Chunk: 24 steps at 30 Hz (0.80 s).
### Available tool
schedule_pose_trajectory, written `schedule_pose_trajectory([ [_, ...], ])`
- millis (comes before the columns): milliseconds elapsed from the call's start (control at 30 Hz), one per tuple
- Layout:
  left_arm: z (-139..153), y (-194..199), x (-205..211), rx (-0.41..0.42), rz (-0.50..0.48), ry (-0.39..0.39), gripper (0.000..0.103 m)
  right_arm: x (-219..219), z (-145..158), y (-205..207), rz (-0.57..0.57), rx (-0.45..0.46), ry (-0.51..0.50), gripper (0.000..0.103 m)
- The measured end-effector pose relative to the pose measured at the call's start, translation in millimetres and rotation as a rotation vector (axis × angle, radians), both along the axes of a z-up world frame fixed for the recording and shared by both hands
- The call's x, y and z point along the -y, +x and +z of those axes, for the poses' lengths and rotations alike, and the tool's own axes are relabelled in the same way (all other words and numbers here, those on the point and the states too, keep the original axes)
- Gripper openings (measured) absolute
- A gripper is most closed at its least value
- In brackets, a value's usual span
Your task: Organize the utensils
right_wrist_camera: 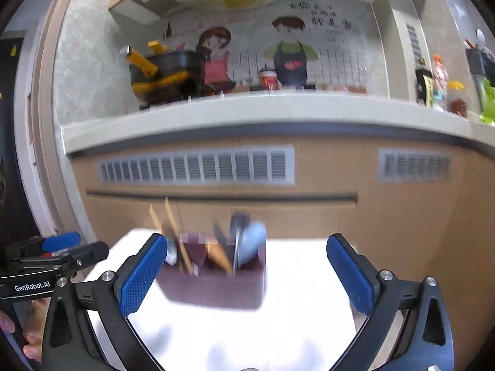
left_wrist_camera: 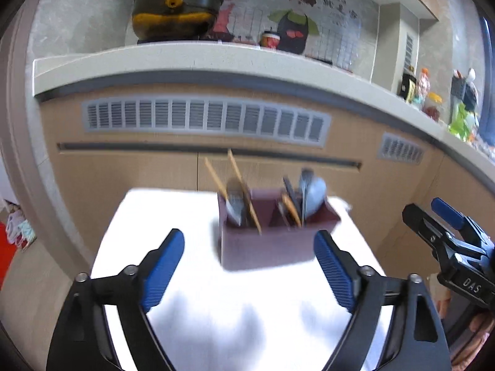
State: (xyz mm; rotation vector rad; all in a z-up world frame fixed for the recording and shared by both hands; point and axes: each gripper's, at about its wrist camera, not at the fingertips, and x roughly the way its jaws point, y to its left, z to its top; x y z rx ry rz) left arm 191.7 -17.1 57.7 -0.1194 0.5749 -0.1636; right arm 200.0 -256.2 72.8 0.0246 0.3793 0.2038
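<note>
A dark red utensil holder (left_wrist_camera: 266,247) (right_wrist_camera: 216,287) stands on a white table (left_wrist_camera: 191,303) (right_wrist_camera: 303,309). Wooden chopsticks (left_wrist_camera: 239,182) (right_wrist_camera: 173,219) and a metal spoon (left_wrist_camera: 233,204) lean in its left compartment. Dark utensils and a pale blue spoon (left_wrist_camera: 314,193) (right_wrist_camera: 252,242) stand in its right one. My left gripper (left_wrist_camera: 249,266) is open, short of the holder, with nothing between its blue pads. My right gripper (right_wrist_camera: 247,275) is open too, the holder beyond its left finger (right_wrist_camera: 140,275). Each gripper shows at the edge of the other's view (left_wrist_camera: 445,235) (right_wrist_camera: 55,253).
A wooden cabinet front with grey vents (left_wrist_camera: 204,120) (right_wrist_camera: 198,167) rises just behind the table under a pale counter (left_wrist_camera: 185,58) (right_wrist_camera: 247,108). On the counter sit a black and yellow pan (left_wrist_camera: 173,15) (right_wrist_camera: 167,71), a red cup (left_wrist_camera: 269,39) and bottles (left_wrist_camera: 423,86) at the right.
</note>
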Motion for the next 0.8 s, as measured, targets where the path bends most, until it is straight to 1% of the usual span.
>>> schedule_pose_trajectory([
  [100,-13,-23,4,-0.046,-0.007,0.007,0.088,-1,-17,-23,-0.016,-0.092,-0.027,0.103],
  [200,-25,-47,11,-0.054,0.015,0.055,0.088,0,-36,-40,-0.015,-0.206,-0.044,0.103],
  [267,-30,-58,13,-0.076,0.009,0.04,0.089,4,-42,-50,-0.021,-0.247,-0.032,0.103],
  [333,-31,-68,12,-0.088,0.013,0.03,0.089,9,-43,-62,-0.037,-0.248,-0.007,0.103],
  [400,-28,-80,13,-0.066,0.03,0.048,0.089,12,-41,-71,-0.052,-0.239,0.004,0.103],
  [567,-15,-96,15,-0.003,0.057,0.08,0.092,5,-33,-86,-0.059,-0.191,-0.054,0.103],
  [633,-10,-100,17,0.014,0.061,0.091,0.093,4,-30,-90,-0.049,-0.177,-0.052,0.103],
  [800,-6,-106,18,0.021,0.056,0.089,0.096,5,-28,-94,-0.04,-0.163,-0.061,0.103],
])
